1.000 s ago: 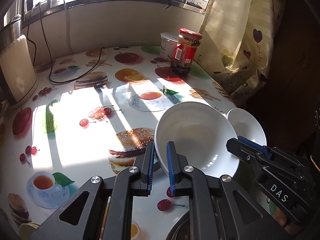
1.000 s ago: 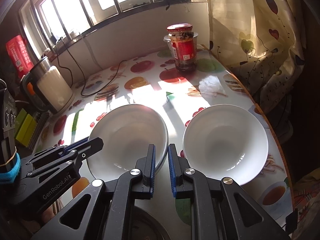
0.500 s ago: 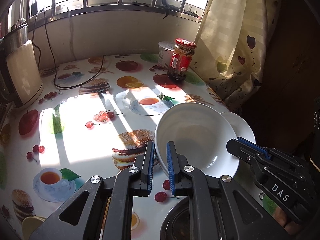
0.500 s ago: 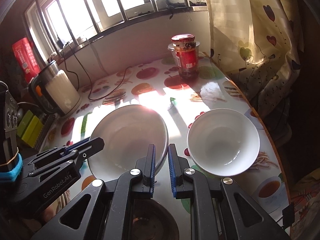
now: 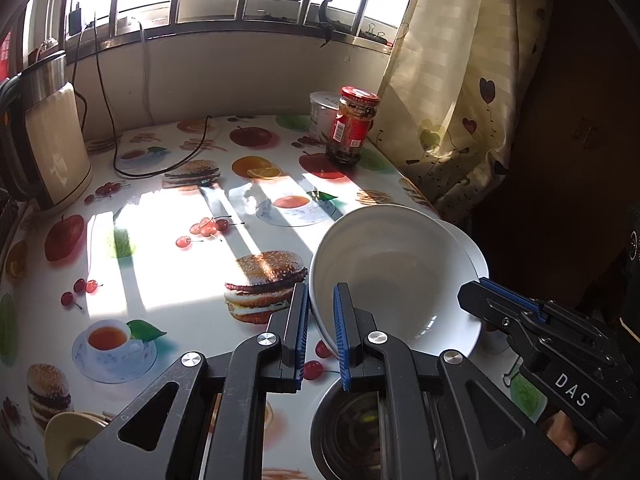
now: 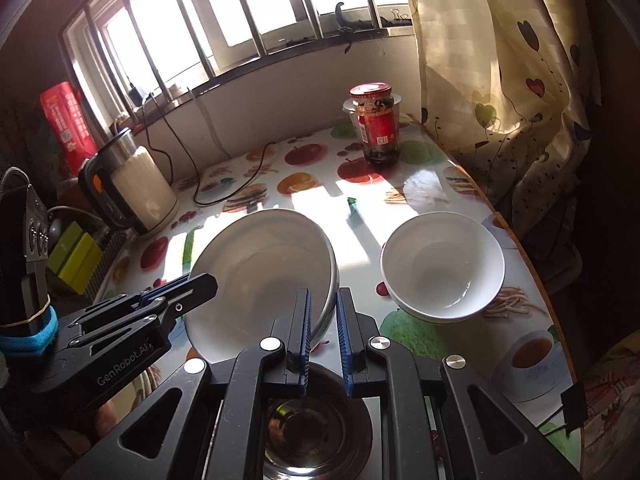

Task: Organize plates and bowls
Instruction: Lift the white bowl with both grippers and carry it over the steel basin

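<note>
One large white bowl (image 5: 392, 276) hangs tilted above the table, held by both grippers. My left gripper (image 5: 322, 312) is shut on its left rim, and its tips (image 6: 204, 282) show in the right wrist view. My right gripper (image 6: 323, 312) is shut on the opposite rim of that large white bowl (image 6: 260, 264); it also reaches in from the right (image 5: 478, 292). A second white bowl (image 6: 440, 268) stands on the table to the right, partly hidden behind the held one (image 5: 470, 244). Directly below the grippers sits a steel bowl (image 6: 316, 420).
A red-lidded jar (image 5: 352, 128) and a white tub (image 5: 322, 114) stand at the back right, a kettle (image 5: 52, 148) with a black cable (image 5: 160, 168) at the left. A cream dish (image 5: 72, 436) lies near left. The table edge (image 6: 532, 264) and curtain (image 6: 500, 100) are on the right.
Both grippers have risen and drawn back with the large bowl held between them. The second bowl looks smaller and farther, and the steel bowl has come into view below.
</note>
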